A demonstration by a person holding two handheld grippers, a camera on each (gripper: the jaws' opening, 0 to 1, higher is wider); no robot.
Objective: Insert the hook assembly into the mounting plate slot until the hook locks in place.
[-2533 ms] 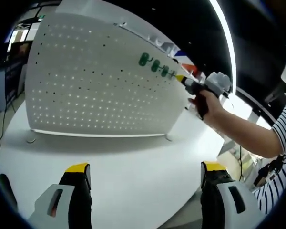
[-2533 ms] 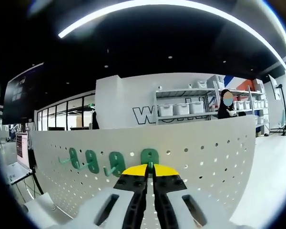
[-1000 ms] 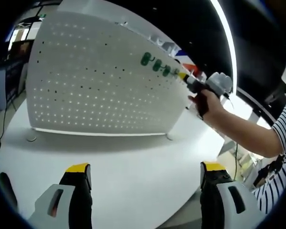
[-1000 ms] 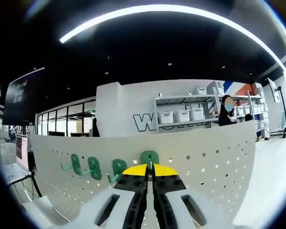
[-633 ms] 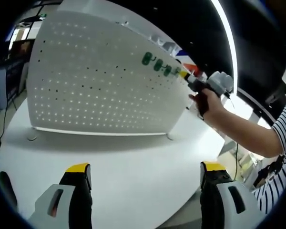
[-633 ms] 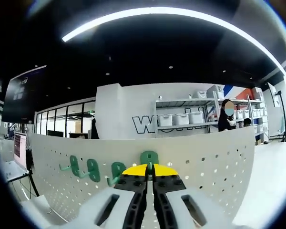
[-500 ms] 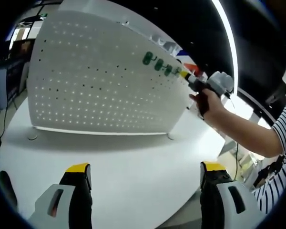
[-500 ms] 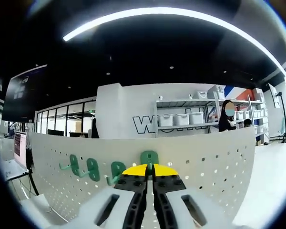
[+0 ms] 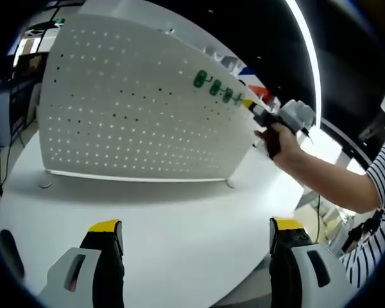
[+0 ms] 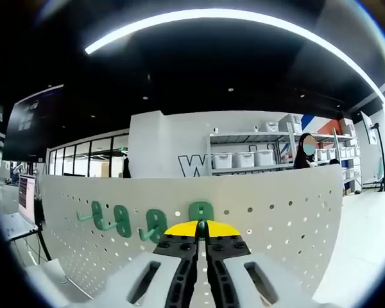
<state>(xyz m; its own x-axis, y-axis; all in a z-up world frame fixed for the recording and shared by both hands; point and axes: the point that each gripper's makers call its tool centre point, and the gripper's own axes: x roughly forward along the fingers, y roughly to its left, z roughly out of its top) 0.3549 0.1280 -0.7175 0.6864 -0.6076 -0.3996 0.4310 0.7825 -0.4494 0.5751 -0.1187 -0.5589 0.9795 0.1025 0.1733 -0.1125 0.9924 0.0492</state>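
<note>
Jaws of the right gripper (image 10: 201,232) are pinched on a green plastic hook (image 10: 201,213) pressed against the white perforated pegboard (image 9: 135,109) near its top edge, beside three other green hooks (image 10: 122,219). Left gripper (image 9: 196,247) hangs wide apart over the white round table (image 9: 173,224).

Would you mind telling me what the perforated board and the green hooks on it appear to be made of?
The perforated board looks like thin white painted sheet metal or plastic: smooth, matte, evenly punched holes. The green hooks look like moulded plastic: uniform glossy colour, rounded edges. I can't confirm either.
</note>
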